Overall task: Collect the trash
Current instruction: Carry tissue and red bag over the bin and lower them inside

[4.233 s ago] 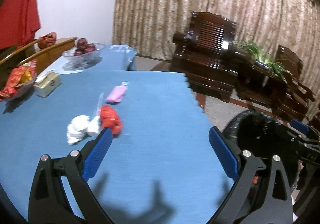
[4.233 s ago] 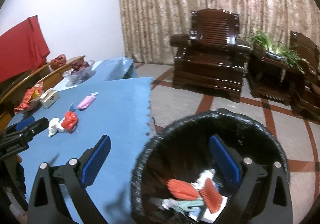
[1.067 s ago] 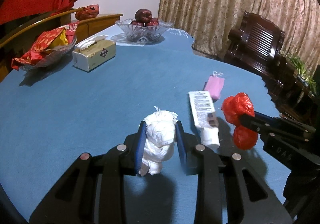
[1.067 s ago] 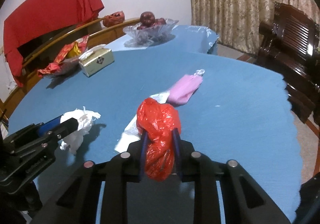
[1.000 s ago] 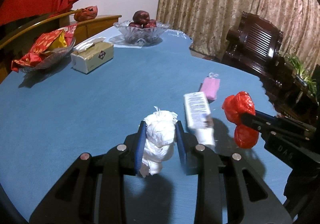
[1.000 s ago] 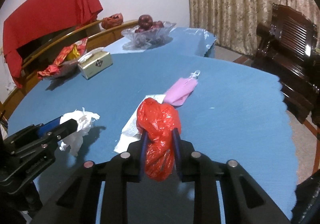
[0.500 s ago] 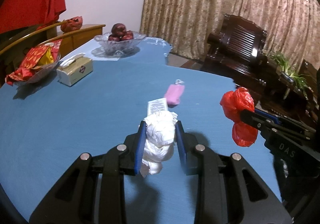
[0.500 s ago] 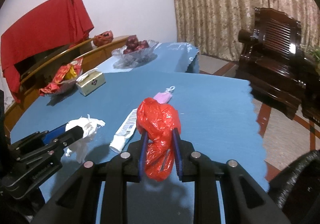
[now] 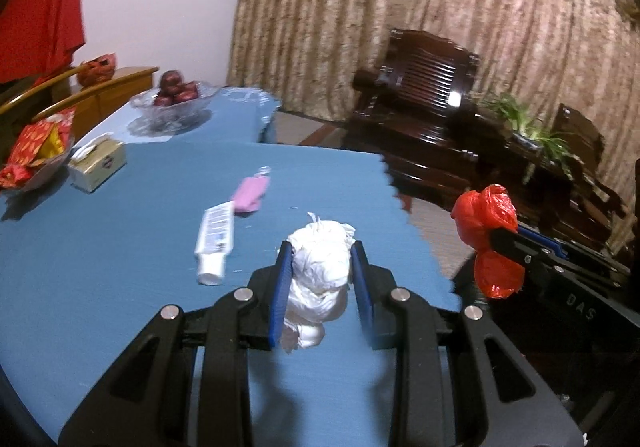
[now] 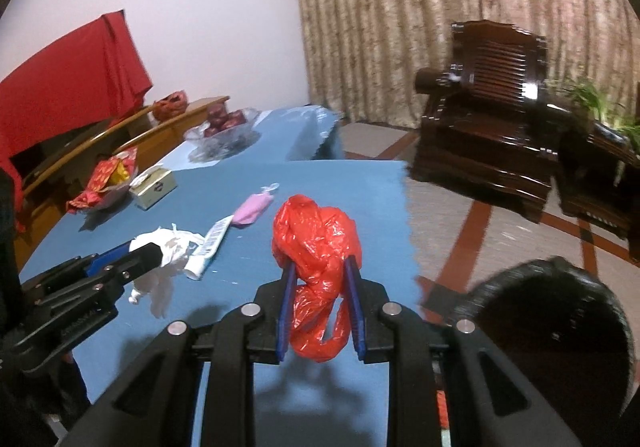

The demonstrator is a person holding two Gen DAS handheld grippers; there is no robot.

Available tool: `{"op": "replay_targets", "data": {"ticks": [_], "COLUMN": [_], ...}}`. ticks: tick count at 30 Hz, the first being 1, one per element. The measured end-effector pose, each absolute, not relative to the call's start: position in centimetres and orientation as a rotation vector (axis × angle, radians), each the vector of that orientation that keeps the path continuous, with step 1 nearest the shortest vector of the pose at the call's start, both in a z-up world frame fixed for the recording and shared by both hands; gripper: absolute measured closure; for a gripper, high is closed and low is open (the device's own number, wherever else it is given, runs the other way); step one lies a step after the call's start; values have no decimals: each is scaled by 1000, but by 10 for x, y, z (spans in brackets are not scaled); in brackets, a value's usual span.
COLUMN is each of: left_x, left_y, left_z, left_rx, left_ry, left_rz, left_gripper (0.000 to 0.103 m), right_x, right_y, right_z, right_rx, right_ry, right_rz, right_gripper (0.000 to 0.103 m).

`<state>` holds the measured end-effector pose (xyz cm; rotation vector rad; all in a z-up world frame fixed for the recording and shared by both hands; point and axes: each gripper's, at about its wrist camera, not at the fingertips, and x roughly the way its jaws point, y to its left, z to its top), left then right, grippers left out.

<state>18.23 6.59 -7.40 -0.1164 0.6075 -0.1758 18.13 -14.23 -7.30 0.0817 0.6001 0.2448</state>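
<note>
My left gripper [image 9: 320,253] is shut on a crumpled white tissue wad [image 9: 318,271] and holds it above the blue table [image 9: 100,247]. My right gripper [image 10: 319,267] is shut on a crumpled red plastic bag [image 10: 316,243], held above the table's right edge. Each gripper shows in the other's view, the right one [image 9: 486,235] and the left one [image 10: 154,249]. A white tube [image 9: 214,237] and a pink packet [image 9: 250,195] lie on the table. A black-lined trash bin [image 10: 552,327] stands on the floor to the right.
A tissue box [image 9: 98,161], a bowl of red snack packets [image 9: 34,155] and a glass bowl of dark fruit [image 9: 176,101] sit at the table's far left. A dark wooden armchair [image 9: 424,127] and a side table with a plant [image 9: 536,143] stand beyond the table.
Both grippers have swung right and pulled back from the table's middle with their trash. The tube and pink packet now lie further left, and the bin has come into the right wrist view.
</note>
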Motion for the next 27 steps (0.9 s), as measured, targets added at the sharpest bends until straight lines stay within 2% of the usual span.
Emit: {"op": "replay_targets", "data": {"ticks": [13,27], "left_x": [156,148], "left_y": [-21,-78], "left_z": [-63,-76], "left_rx": [-56,-1], "left_ry": [592,624], "left_rz": [-329,-464], "left_gripper": [75,75], "right_x": [136,108], "right_y": [-223,-288], "right_z": [-61,-80], "right_rx": [104,125], "right_ry": [563,601], "right_rz": [106,-43], "right_gripper": [79,79]}}
